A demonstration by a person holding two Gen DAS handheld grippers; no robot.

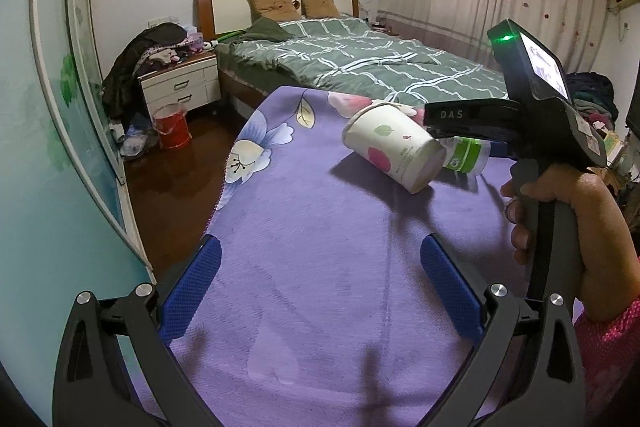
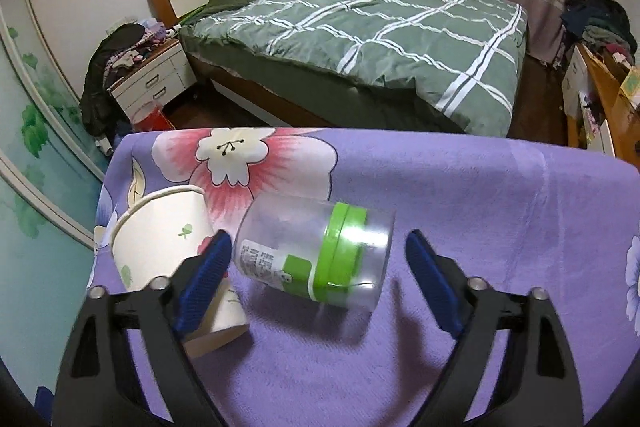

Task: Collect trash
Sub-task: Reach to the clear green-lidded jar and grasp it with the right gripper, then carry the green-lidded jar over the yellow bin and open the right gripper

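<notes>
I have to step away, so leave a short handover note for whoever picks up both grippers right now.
Left gripper: jaws open, empty, over bare purple cloth.
Right gripper: jaws open around the clear jar with green band, not pressing it.
Paper cup lies on its side, left of the jar, on the cloth.
Done: nothing picked up.
Left: grip jar, then cup. No trash bin identified.
</notes>
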